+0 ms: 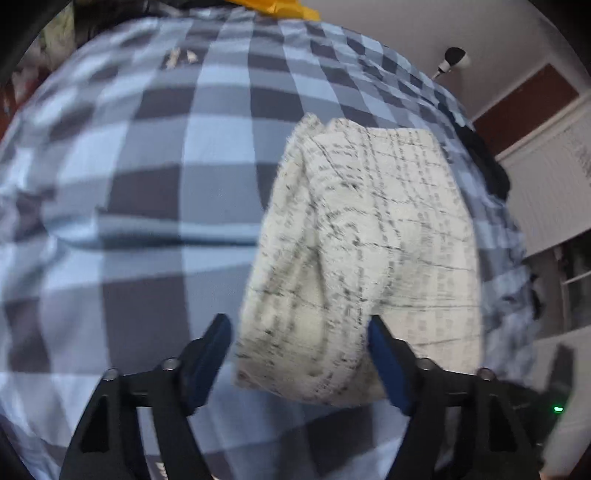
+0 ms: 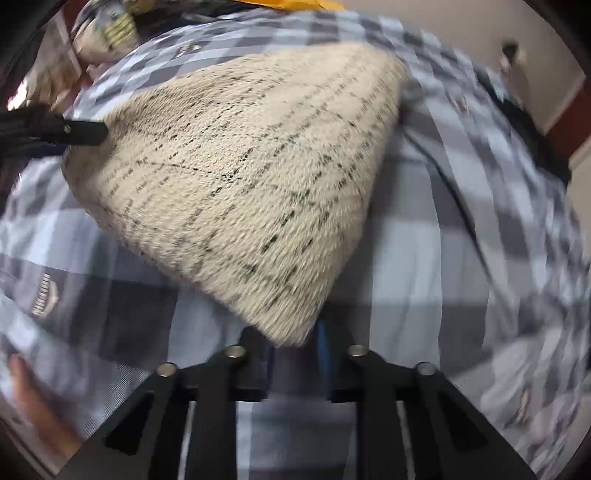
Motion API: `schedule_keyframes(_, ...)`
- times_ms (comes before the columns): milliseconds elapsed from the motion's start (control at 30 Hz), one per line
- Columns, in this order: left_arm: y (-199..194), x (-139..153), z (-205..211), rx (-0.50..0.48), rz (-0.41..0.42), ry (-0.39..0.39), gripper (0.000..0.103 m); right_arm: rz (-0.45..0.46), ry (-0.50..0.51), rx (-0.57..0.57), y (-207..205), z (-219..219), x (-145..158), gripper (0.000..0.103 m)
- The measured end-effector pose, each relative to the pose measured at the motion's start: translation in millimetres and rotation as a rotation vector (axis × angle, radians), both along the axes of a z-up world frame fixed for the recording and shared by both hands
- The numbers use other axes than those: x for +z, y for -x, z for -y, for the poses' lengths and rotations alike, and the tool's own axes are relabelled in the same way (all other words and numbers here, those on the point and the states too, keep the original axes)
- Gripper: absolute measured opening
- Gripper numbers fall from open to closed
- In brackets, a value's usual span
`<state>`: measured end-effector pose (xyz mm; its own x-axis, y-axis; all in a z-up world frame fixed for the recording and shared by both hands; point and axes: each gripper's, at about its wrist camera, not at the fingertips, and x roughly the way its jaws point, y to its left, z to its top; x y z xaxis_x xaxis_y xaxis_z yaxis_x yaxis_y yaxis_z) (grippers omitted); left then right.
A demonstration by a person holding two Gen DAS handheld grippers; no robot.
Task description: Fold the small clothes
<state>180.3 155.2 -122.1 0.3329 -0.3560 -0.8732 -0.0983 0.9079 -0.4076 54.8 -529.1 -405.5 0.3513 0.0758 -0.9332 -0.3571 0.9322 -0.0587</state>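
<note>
A: Status on the cloth?
B: Cream knit cloth (image 1: 362,251) with thin dark grid lines, folded, lying on the blue-grey checked bedspread (image 1: 147,184). In the left wrist view it sits right of centre on the spread; far edge rumpled, near edge rounded.
A: Left gripper (image 1: 299,354)?
B: Jaws apart, straddling the cloth's near edge. Right finger sits against the fabric, left finger just beside it over the spread. Not clamping. Frame is blurred, so I can't tell contact any finer than that.
A: Right gripper (image 2: 295,350)?
B: Jaws drawn together on the near corner of the cloth. The corner comes down to a point between the fingers and hides their tips. Cloth fans out from there up across the view.
A: Anything else in frame?
B: In the right wrist view, the other gripper's black finger meets the cloth's far left edge. A hand (image 2: 33,402) shows blurred at lower left. Yellow item (image 1: 291,9) at the spread's far edge. Small black-and-white camera (image 1: 452,59) on the wall beyond.
</note>
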Motion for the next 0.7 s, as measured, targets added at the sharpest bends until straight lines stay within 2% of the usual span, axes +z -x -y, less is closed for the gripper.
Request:
schedule_keyframes(67,1.3,2.6,7.2,-0.033,0.008,-0.058,0.068,-0.079,-0.045,-0.029,-0.8,10.4,-2.8,0.005)
schedule_keyframes(133,4.0,12.1,13.0,-0.062,0.034,-0.074,0.067,-0.148,-0.054,-0.03,6.5,10.5,-10.3,0.005)
schedule_keyframes(167,6.0,21.5,15.0,-0.072,0.067,-0.078,0.068,-0.187,-0.085,-0.029,3.9,13.1,-8.6,0.005)
schedule_keyframes(233,8.2,36.2,17.6,-0.095,0.138,-0.081,0.076,-0.203,-0.197,-0.06,-2.6,27.1,3.7,0.012)
schedule_keyframes(267,7.1,38.2,17.2,-0.1,0.153,-0.069,0.08,-0.198,-0.277,-0.101,-8.3,37.6,12.2,0.028)
schedule_keyframes(300,5.1,37.0,16.4,-0.101,0.154,-0.05,0.08,-0.196,-0.312,-0.126,-11.5,43.4,15.3,0.055)
schedule_keyframes(367,-7.0,20.7,12.8,-0.081,0.081,-0.01,0.08,-0.142,-0.386,-0.219,-20.9,61.3,22.2,0.08)
schedule_keyframes(433,-15.6,5.8,10.3,-0.047,0.025,0.018,0.078,-0.121,-0.386,-0.276,-24.0,68.8,22.5,0.08)
schedule_keyframes(467,-19.0,-0.4,9.7,-0.039,0.008,0.038,0.064,-0.128,-0.398,-0.295,-28.9,71.9,20.5,0.08)
schedule_keyframes(500,-24.1,-6.9,11.2,-0.06,-0.015,0.096,0.027,-0.135,-0.417,-0.309,-30.1,73.6,19.4,0.08)
schedule_keyframes(533,-26.1,-9.6,14.6,-0.091,-0.023,0.149,0.016,-0.146,-0.448,-0.327,-31.0,75.7,17.4,0.08)
schedule_keyframes(600,-25.6,-2.3,20.4,-0.119,0.027,0.147,0.01,-0.162,-0.475,-0.364,-37.0,80.4,11.8,0.08)
schedule_keyframes(700,-21.7,14.4,17.6,-0.11,0.079,0.171,0.009,-0.144,-0.452,-0.405,-37.2,83.0,11.9,0.08)
